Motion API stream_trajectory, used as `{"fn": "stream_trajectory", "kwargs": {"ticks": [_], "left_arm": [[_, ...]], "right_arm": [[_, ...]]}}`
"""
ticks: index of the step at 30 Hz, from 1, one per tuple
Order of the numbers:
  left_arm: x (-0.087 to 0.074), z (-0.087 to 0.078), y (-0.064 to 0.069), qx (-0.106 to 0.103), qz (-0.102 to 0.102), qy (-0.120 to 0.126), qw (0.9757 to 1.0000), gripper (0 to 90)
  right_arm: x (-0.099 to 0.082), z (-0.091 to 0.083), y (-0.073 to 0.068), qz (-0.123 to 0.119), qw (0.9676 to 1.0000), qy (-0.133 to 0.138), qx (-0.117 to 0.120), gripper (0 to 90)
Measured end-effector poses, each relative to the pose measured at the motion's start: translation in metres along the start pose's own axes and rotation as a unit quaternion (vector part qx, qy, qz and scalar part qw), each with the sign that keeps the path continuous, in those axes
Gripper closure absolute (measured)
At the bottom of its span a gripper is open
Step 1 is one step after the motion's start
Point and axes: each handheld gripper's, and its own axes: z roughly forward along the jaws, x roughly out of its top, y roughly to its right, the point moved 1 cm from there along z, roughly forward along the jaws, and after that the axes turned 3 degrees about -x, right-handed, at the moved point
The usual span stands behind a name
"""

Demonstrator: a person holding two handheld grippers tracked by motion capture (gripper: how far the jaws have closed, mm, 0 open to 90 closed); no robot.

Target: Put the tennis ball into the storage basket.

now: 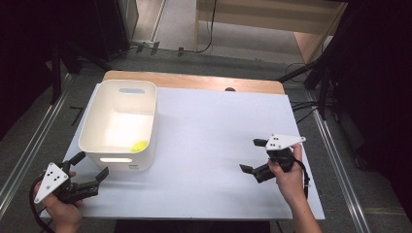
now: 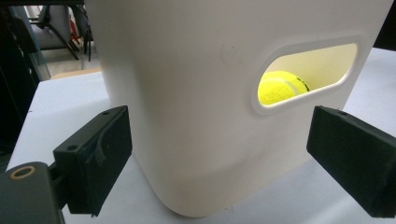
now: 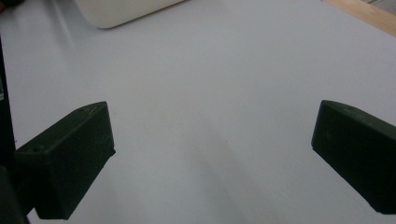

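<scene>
A white plastic bin (image 1: 92,127) stands on the left part of the white table top (image 1: 214,141). A yellow-green tennis ball (image 1: 139,145) lies in its near right corner; in the left gripper view the ball (image 2: 280,87) shows through the bin's handle slot. My left gripper (image 1: 90,165) is open just in front of the bin's near left corner, its jaws wide apart and empty; close up, the bin wall (image 2: 187,107) stands between them. My right gripper (image 1: 252,155) is open at the right, pointing left over bare table, holding nothing.
A wooden table edge (image 1: 194,80) runs behind the white top. The bin's near corner (image 3: 121,11) shows at the top left of the right gripper view. Metal rails and cables lie on the floor at both sides, and dark stands surround the table.
</scene>
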Motion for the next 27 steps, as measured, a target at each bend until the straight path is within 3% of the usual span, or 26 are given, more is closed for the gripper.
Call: {"fn": "stream_trajectory", "kwargs": {"ticks": [16,23,27], "left_arm": [[0.000,0.000,0.001,0.009,0.002,-0.001,1.0000,7.3],[0.000,0.000,0.001,0.009,0.002,-0.001,1.0000,7.3],[0.000,0.000,0.001,0.008,0.002,-0.001,1.0000,7.3]], "right_arm": [[-0.068,-0.032,0.017,0.047,0.9980,0.037,-0.020,0.0],[-0.085,-0.045,0.019,0.066,0.9954,0.061,-0.032,0.0],[-0.096,-0.051,0.025,0.077,0.9925,0.089,-0.034,0.0]]}}
